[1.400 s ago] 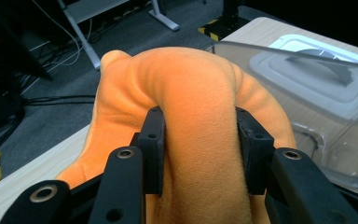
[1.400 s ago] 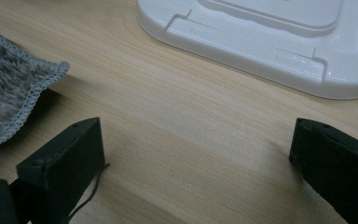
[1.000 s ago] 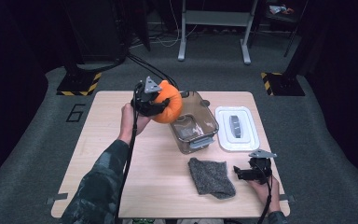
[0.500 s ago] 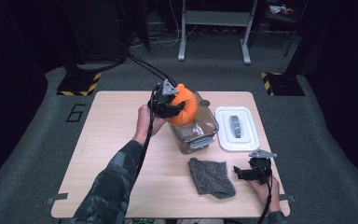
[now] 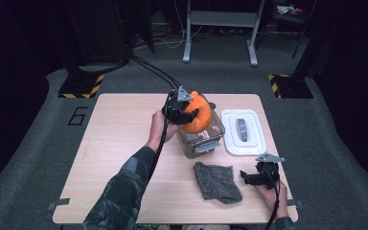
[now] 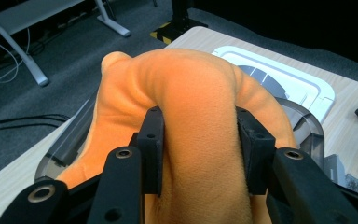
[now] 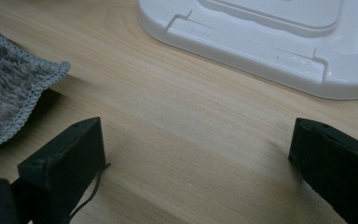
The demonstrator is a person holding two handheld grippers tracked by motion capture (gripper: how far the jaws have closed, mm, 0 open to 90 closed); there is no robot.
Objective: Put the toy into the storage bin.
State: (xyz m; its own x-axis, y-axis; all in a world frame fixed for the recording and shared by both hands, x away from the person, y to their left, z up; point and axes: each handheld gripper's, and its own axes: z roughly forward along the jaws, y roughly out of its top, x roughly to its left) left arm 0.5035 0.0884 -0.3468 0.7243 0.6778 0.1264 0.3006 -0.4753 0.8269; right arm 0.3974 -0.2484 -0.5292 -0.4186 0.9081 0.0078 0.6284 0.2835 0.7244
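Step in hand, as judged: lowering the orange plush toy (image 5: 197,115) into the clear container (image 5: 199,136).

1. Near edge, lower right of the high view: the right gripper (image 5: 250,178) rests low over the table (image 5: 120,139) with its jaws standing wide apart and nothing between them. In the right gripper view the bare wood lies between the jaws, the grey cloth (image 7: 14,93) at the left edge and the white lid (image 7: 279,42) across the top. Keep this gripper parked; it has no part in this step.

2. Centre of the high view: the grey cloth lies flat just below the container, apart from it. The lid lies to the right of the container, close beside it.

3. Upper centre: the left gripper (image 5: 187,109) is clamped on the toy. In the left gripper view both pads (image 6: 151,149) press into the plush, which bulges above them (a soft load, so it will sag).

4. The toy sits over the container's open mouth. Centre it between the walls, lower until the bulk is below the rim, then release. Watch for plush draping over the rim, which would likely foul the lid.
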